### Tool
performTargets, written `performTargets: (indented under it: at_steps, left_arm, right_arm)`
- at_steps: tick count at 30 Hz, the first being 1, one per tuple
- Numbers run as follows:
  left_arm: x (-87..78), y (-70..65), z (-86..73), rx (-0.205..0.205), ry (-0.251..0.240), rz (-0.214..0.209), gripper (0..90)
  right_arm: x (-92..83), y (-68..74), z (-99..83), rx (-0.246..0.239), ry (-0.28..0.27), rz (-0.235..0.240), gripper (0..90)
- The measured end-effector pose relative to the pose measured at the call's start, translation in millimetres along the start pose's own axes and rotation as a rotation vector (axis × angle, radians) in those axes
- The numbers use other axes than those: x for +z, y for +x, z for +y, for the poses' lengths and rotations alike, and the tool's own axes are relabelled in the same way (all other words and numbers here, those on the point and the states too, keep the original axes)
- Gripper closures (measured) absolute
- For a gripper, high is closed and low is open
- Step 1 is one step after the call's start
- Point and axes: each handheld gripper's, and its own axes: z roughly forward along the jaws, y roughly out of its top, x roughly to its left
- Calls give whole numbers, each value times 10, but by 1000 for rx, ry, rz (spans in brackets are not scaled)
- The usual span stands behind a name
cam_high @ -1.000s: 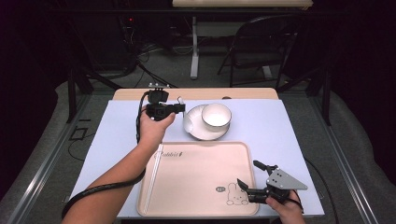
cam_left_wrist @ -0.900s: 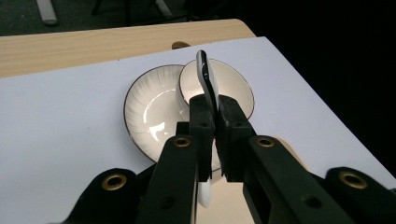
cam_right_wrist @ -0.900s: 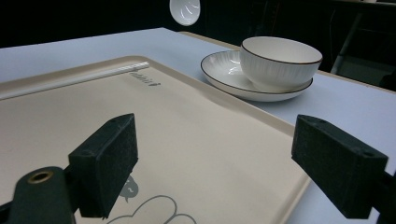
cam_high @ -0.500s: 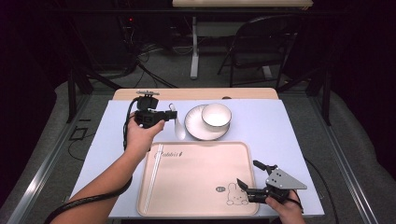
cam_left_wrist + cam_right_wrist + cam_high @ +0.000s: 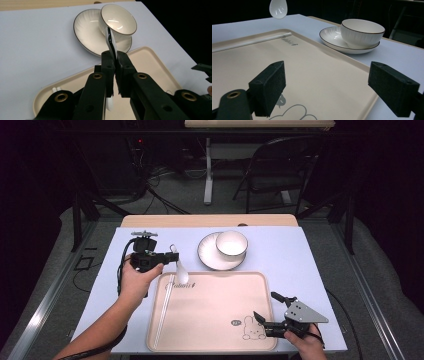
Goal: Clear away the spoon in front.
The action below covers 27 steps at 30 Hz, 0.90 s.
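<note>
The left gripper (image 5: 167, 257) sits at nine o'clock over the table, forearm reaching in from seven o'clock, jaws clamped together and pointing toward three. The right gripper (image 5: 266, 309) rests at five o'clock, jaws spread wide, aimed toward ten.

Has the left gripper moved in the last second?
Yes. The left gripper, shut on the spoon, slid left, away from the plate, toward the tray's left edge.

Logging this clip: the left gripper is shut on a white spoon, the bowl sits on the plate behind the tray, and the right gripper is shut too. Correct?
Not quite. The right gripper is open: the right gripper view shows its jaws wide apart over the tray, nothing between them. The rest holds: left gripper shut on the spoon, bowl on plate.
</note>
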Motion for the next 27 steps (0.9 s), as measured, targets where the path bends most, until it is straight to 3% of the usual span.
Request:
performTargets:
  at_steps: [8, 15, 27]
  left_arm:
    - [-35, 34, -213, -15, 38, -21, 859]
    - [-36, 70, -403, -25, 81, 0, 859]
    - [-70, 41, -629, -5, 146, 18, 859]
  right_arm:
    - [0, 3, -2, 3, 2, -1, 141]
    - [-3, 2, -3, 5, 2, -2, 141]
    - [-2, 5, -3, 9, 4, -4, 141]
